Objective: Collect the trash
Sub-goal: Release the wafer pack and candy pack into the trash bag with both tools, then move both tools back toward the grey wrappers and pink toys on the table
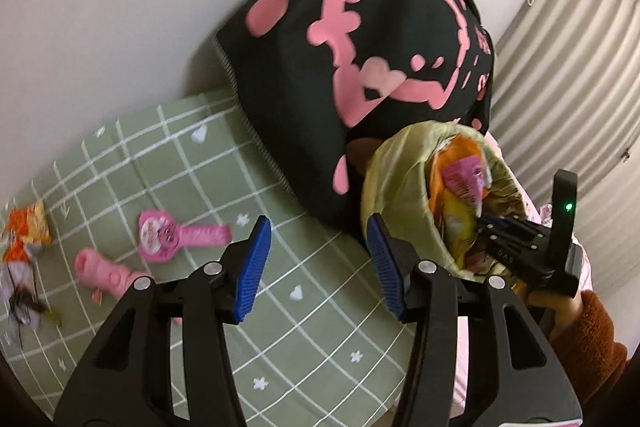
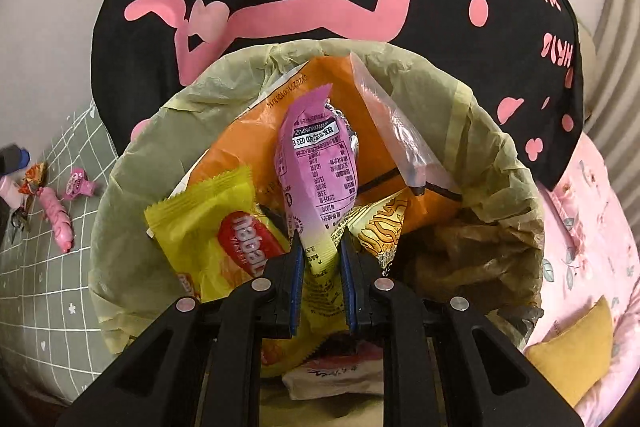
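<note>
Right wrist view: right tool pinches a pink wrapper over the lined bin; left tool gapes empty, toys at nine o'clock.

Bin at the bed's edge, wrappers inside and out.

I see the lined bin beside the bed, with a cushion behind it against the wall. In the bin, my right hand-held gripper sits among the wrappers, a tall packet between its pads, a wafer pack to its left. On the bed, left of my left hand-held gripper, lie two toys and more wrappers beyond them.
</note>
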The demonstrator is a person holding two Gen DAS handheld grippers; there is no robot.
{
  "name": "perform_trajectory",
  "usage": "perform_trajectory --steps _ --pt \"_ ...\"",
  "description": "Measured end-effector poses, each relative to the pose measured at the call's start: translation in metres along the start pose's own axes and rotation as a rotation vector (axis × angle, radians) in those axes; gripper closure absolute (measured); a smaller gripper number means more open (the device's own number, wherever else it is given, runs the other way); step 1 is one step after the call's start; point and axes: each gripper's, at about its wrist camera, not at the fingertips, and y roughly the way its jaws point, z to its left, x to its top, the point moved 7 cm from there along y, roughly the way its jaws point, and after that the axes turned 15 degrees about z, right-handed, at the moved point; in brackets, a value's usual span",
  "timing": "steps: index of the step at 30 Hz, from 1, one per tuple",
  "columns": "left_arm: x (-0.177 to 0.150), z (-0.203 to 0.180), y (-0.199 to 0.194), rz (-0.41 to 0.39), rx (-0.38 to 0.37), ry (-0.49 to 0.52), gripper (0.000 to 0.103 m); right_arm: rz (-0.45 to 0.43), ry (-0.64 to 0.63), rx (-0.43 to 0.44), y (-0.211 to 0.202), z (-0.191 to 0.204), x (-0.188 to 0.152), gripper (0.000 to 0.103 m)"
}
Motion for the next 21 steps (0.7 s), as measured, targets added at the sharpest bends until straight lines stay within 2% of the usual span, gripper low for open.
perform_trajectory --steps 3,5,8,14,21 --pt "-0.008 0.004 0.0 0.004 0.007 -0.002 0.056 -0.026 0.002 0.032 -0.01 0.006 -0.005 0.081" --pt "-0.012 0.005 0.0 0.004 0.012 0.001 0.056 -0.048 -0.006 0.032 -0.017 0.007 -0.007 0.072" --pt "-0.017 0.008 0.001 0.006 0.014 -0.006 0.055 -0.082 -0.012 0.01 -0.031 0.009 -0.013 0.066" --pt "-0.024 0.014 -0.004 -0.008 0.018 -0.022 0.055 -0.144 0.007 0.0 -0.061 0.008 -0.018 0.064" --pt "-0.03 0.033 -0.015 -0.045 0.057 -0.048 0.054 -0.247 0.005 0.029 -0.096 0.03 -0.001 0.064"
